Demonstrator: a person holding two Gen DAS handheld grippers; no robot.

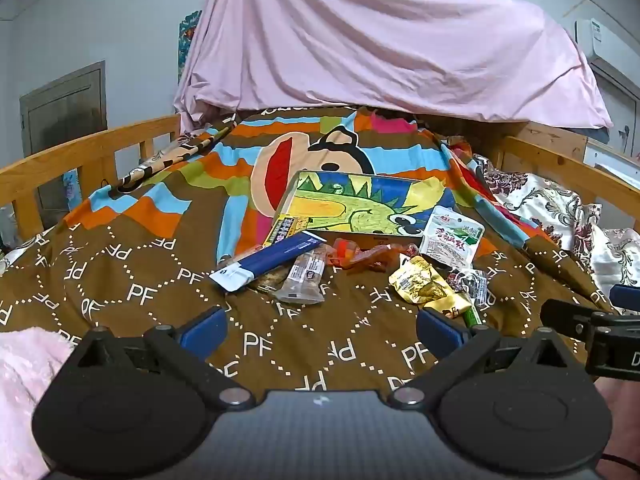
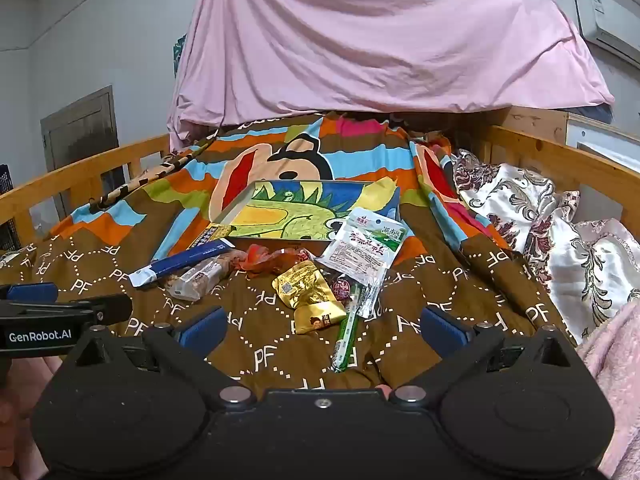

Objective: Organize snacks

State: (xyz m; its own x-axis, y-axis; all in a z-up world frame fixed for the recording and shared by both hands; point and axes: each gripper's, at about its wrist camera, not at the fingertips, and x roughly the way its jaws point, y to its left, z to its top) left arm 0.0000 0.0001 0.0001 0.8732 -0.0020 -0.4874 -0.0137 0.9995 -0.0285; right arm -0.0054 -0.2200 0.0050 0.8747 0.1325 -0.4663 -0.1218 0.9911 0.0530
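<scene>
both grippers hang over the brown "pf"-printed quilt (image 1: pixel 132 280) on a wooden-railed bed (image 1: pixel 80 152). the left gripper (image 1: pixel 322 326) has its blue-padded jaws spread as wide as they go, with nothing between them and only quilt beneath. the right gripper (image 2: pixel 322 326) is spread just as wide and also empty; the tip of a green stick snack (image 2: pixel 347 338) lies on the quilt between its jaws without touching either pad. each gripper shows at the edge of the other's view, and the left one's side reads "genrobot.ai".

the snacks lie in a loose heap mid-quilt, just in front of a shallow box (image 1: pixel 352 206) lined with a green and yellow cartoon drawing. a pink sheet (image 1: pixel 380 40) hangs over the far end of the bed and hides what is behind it. a floral cushion (image 2: pixel 560 240) sits at the right rail.

in the heap: a white and green pouch (image 2: pixel 362 246) leaning on the box's near corner, its chinese print too small to read; a long blue and white packet (image 1: pixel 268 266) at the left, overlapping a clear-wrapped brown bar (image 1: pixel 304 280); a crumpled orange-red wrapper (image 1: pixel 360 256) in the middle; a gold foil pack (image 2: pixel 302 286) and a small orange packet (image 2: pixel 320 320) touching it; a dark red piece (image 2: pixel 344 288) partly hidden under the pouch.
</scene>
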